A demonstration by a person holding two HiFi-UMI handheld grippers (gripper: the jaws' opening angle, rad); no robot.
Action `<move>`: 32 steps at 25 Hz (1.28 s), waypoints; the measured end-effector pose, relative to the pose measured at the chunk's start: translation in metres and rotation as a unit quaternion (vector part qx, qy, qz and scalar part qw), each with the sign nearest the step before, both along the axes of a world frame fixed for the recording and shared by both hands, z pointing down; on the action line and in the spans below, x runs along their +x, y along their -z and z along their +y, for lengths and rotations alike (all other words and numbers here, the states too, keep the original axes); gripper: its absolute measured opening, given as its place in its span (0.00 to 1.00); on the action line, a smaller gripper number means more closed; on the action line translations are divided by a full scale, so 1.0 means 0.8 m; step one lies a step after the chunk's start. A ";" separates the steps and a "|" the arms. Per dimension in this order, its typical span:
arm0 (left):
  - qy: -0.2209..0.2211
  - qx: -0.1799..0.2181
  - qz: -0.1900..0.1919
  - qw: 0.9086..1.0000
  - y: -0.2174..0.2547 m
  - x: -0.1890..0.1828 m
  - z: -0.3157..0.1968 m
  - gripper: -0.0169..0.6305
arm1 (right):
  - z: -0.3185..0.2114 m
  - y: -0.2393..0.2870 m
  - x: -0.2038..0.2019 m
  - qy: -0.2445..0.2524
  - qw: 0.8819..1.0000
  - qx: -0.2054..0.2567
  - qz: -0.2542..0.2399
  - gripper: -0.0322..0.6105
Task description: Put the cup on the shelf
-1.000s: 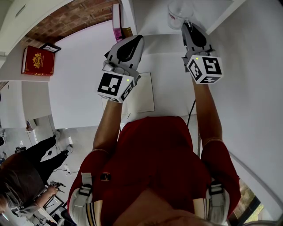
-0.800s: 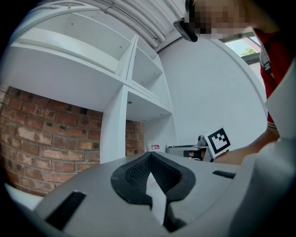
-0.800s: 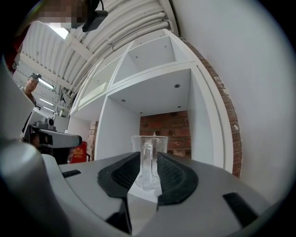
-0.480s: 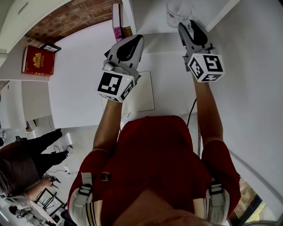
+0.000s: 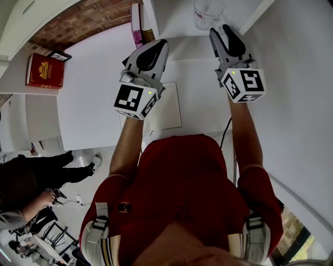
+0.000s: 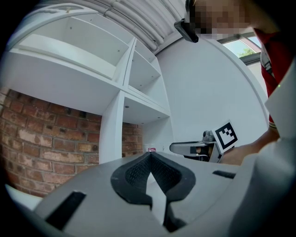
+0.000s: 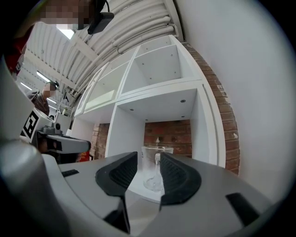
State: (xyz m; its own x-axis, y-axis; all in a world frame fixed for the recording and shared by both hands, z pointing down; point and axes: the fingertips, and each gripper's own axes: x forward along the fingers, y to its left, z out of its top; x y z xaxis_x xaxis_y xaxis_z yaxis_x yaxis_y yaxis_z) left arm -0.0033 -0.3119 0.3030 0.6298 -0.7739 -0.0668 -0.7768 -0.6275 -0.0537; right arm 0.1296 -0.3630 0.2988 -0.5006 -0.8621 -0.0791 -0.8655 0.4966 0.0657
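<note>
Cup (image 7: 151, 167) stands on shelf (image 7: 124, 132) just beyond right gripper (image 7: 148, 159); its just-opened jaws seemingly empty.

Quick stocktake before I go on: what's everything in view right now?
cup: 1, clear glass, upright in shelf bay
shelf: 1, white, against brick wall
red book: 1, flat on left ledge
pink book: 1, upright, bay left of cup
pad: 1, white, below grippers
bystander: 1, dark clothes, floor lower left
left gripper: 1, grey, shut, empty
right gripper: 1, grey, jaws have just been opening, apart, cup ahead ungripped
</note>
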 end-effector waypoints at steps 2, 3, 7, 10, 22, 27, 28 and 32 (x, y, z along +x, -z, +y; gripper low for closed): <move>0.000 0.001 -0.001 1.000 0.000 0.001 0.002 0.03 | 0.009 0.003 -0.002 0.006 1.000 0.005 -0.002 0.28; -0.001 0.002 -0.001 1.000 0.000 0.002 0.003 0.03 | 0.014 0.004 -0.004 0.009 1.000 0.008 -0.004 0.27; -0.001 0.002 -0.001 1.000 0.000 0.001 0.008 0.03 | 0.032 0.007 -0.011 0.022 1.000 0.011 -0.008 0.21; 0.001 0.003 0.000 1.000 0.000 -0.001 0.014 0.03 | 0.045 0.011 -0.016 0.031 0.999 0.015 -0.009 0.14; 0.005 0.006 0.006 1.000 0.001 -0.008 0.035 0.03 | 0.088 0.015 -0.038 0.053 0.998 0.019 -0.021 0.05; 0.007 0.005 0.007 1.000 0.001 -0.009 0.041 0.03 | 0.097 0.015 -0.045 0.059 0.998 0.020 -0.015 0.05; 0.007 0.005 0.007 1.000 0.001 -0.009 0.042 0.03 | 0.099 0.015 -0.046 0.060 0.998 0.021 -0.013 0.05; 0.009 0.006 0.008 1.000 0.001 -0.010 0.045 0.03 | 0.103 0.011 -0.048 0.063 0.998 0.019 -0.010 0.05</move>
